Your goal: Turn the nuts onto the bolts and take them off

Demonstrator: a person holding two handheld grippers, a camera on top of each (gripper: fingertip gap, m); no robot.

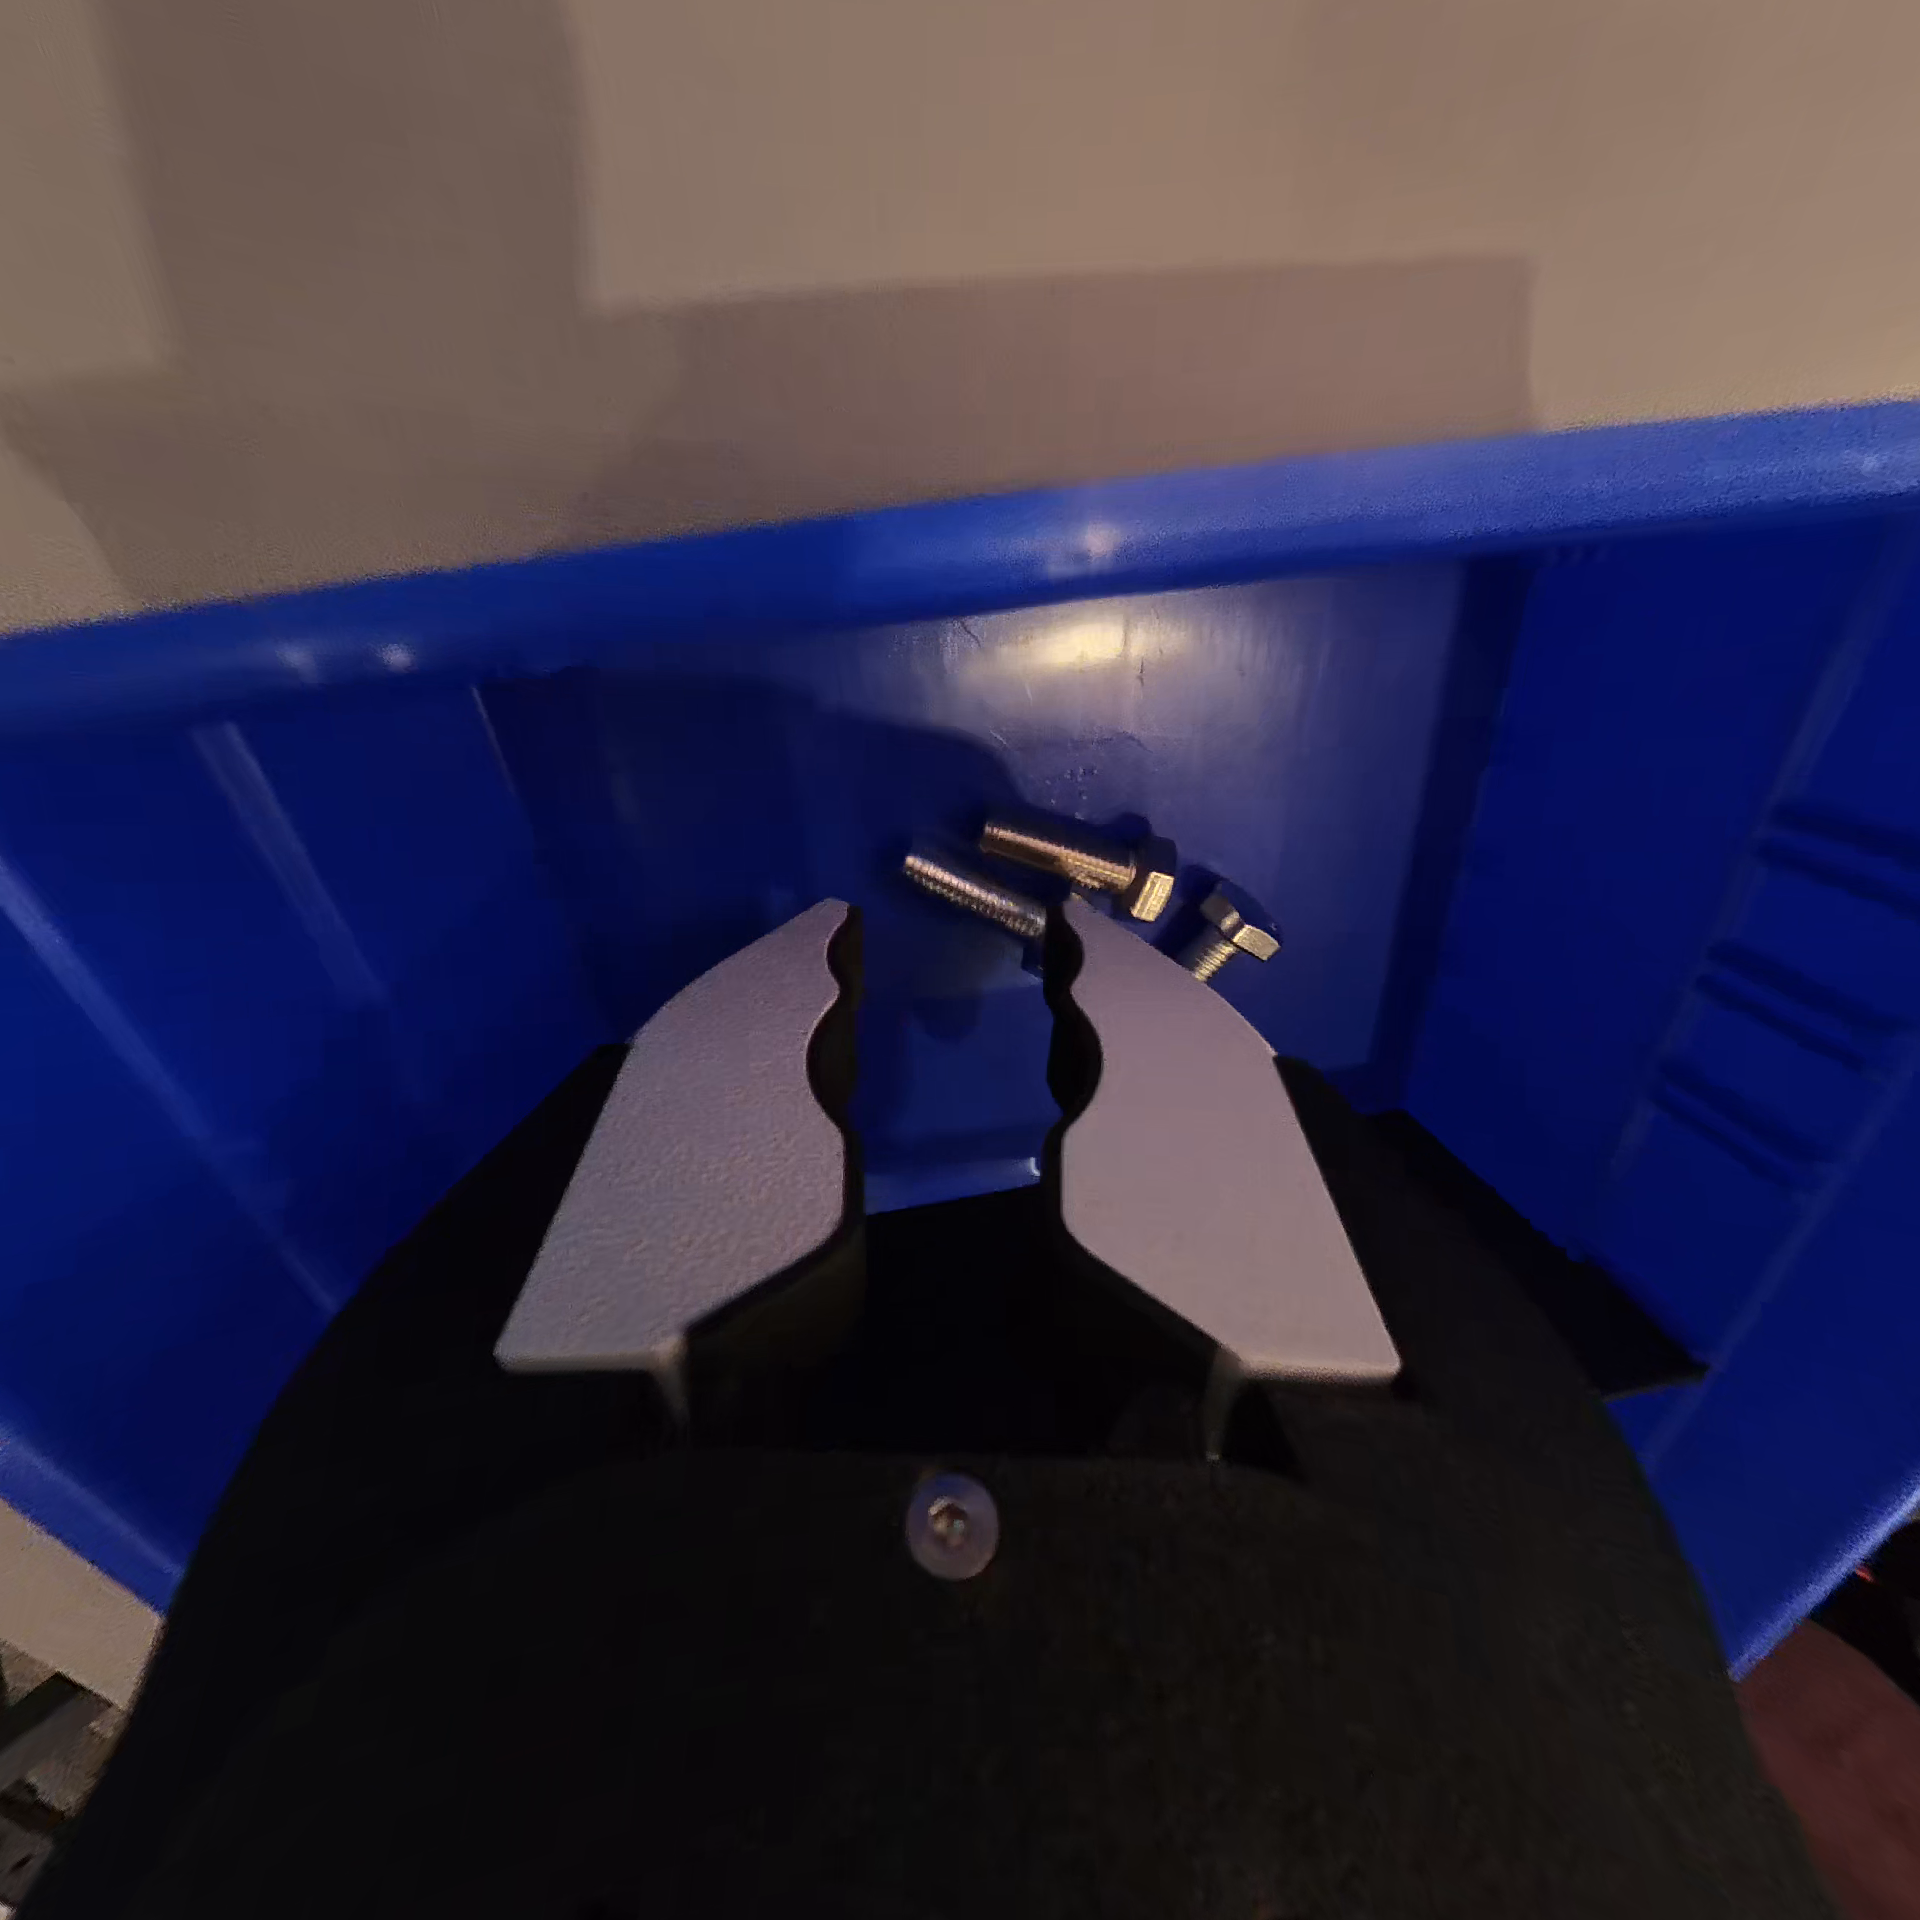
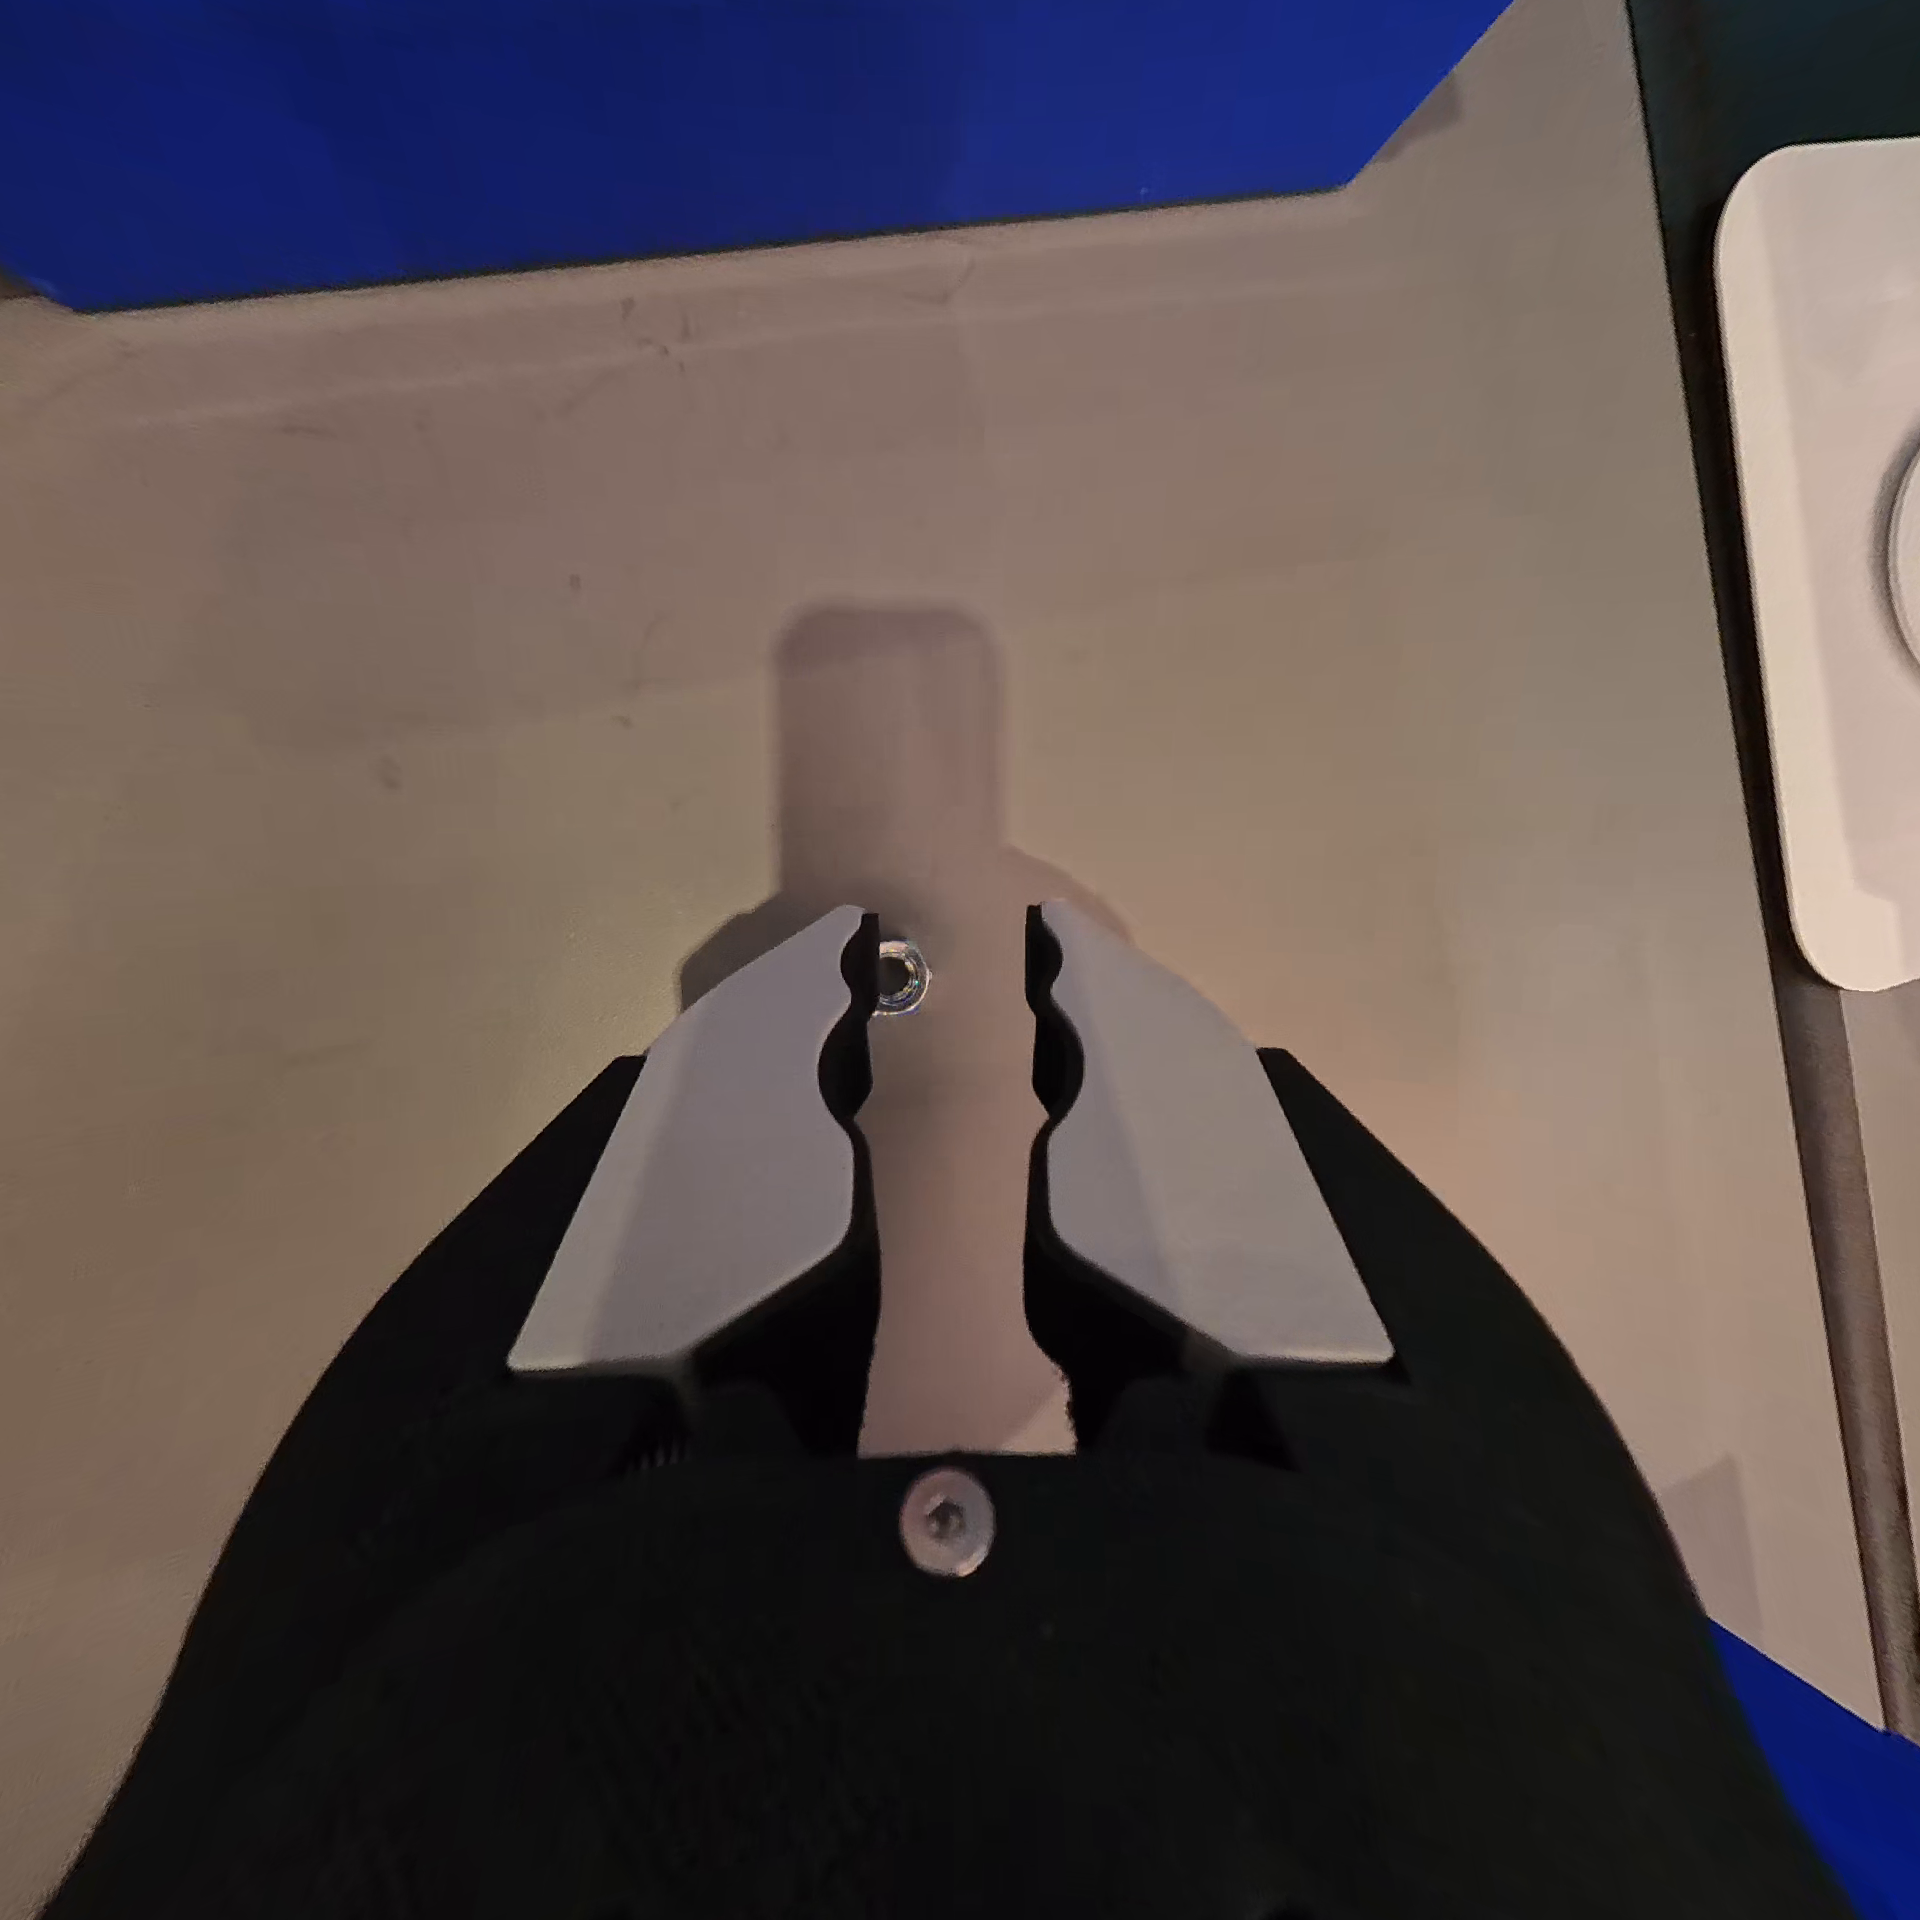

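**Both grippers poised over their parts, nothing gripped yet**

The left gripper point(image 1: 951, 925) reaches into a blue bin point(image 1: 1039, 551), jaws spread, tips just short of three bolts. The nearest bolt point(image 1: 971, 888) lies with its threaded shank at about 12 o'clock from the gap between the jaws; a second bolt point(image 1: 1081, 864) rests just behind it toward 1 o'clock, and a third bolt point(image 1: 1231, 935) sits at 2 o'clock, head up. They are huddled against the bin's far wall, which likely explains the deep, slightly downward reach: the wall leaves little room to come at them from any other side.

The right gripper point(image 2: 951, 935) hangs over the pale bench point(image 2: 416, 727), jaws also spread, holding nothing. A single nut point(image 2: 901, 977) lies flat on the bench, hole facing up, touching or nearly touching the inner face of the left finger, at 9 o'clock within the gap. It is off-centre, so I'd judge that closing now would push it sideways before it is pinched.

A white tray-like object point(image 2: 1829, 582) sits at 3 o'clock, well apart, and a blue bin edge point(image 2: 623, 125) runs along 12 o'clock.

Neither part is picked up, so threading has not begun.
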